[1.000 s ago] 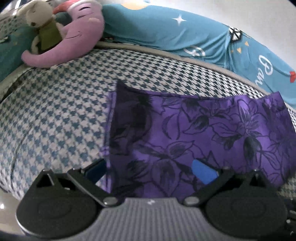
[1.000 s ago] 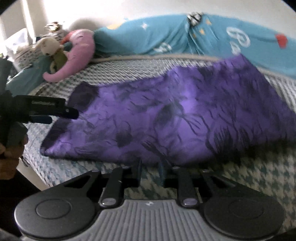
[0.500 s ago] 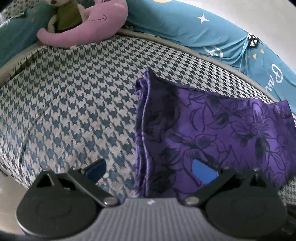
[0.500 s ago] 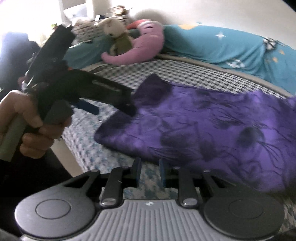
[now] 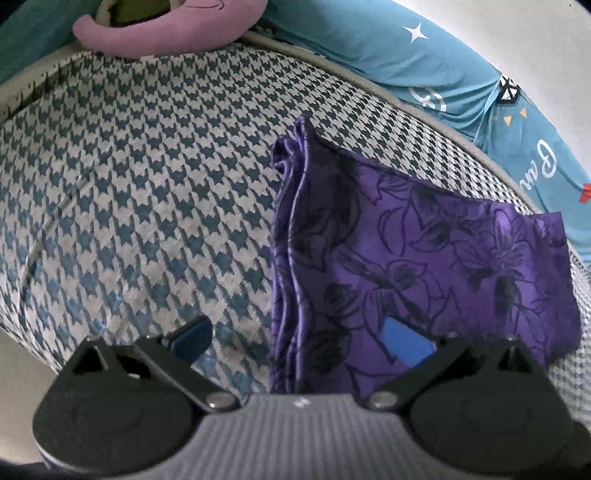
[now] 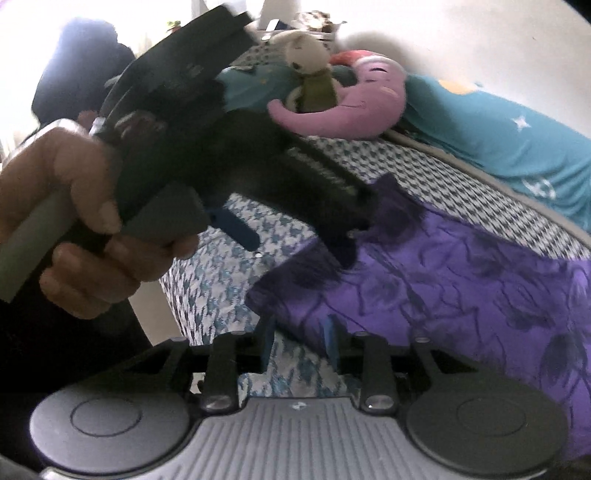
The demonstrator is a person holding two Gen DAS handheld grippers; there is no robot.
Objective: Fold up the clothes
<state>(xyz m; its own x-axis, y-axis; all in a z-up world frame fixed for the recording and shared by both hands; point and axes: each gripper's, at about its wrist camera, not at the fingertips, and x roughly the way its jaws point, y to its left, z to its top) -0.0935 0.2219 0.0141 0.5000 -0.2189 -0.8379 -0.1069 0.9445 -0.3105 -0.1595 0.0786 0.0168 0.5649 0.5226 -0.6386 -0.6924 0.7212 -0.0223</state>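
Two grippers are over the bed, and I'll take it from the left. In the right wrist view a person's hand [image 6: 79, 206] wraps the handle of the left gripper [image 6: 295, 240], which reaches in over the near left corner of the purple floral cloth [image 6: 461, 280]. Its fingers stand spread wide: one blue pad [image 5: 192, 334] hangs over bare cover, the other blue pad [image 5: 406, 341] over the purple print, with the cloth's stacked left edge running between them, ungripped as far as I can see.

Left of that edge lies a broad open stretch of houndstooth bed cover [image 5: 129, 192], reaching to the rounded side of the bed and up to the pink plush [image 5: 170, 29] at the head. Plenty of free room there.

The cloth itself lies folded and flat, several layers showing along its left edge, its far left corner peaked up a little. Its right edge stops just short of the bed's side, with the teal pillow [image 5: 424, 62] beyond.

Further right, the right gripper [image 6: 299, 345] sits low at the near edge of the bed, its jaws opening. The cloth's near edge lies just at the right pad, and only cover shows in the gap. A small cream plush [image 6: 310, 70] leans against the pink one at the head.
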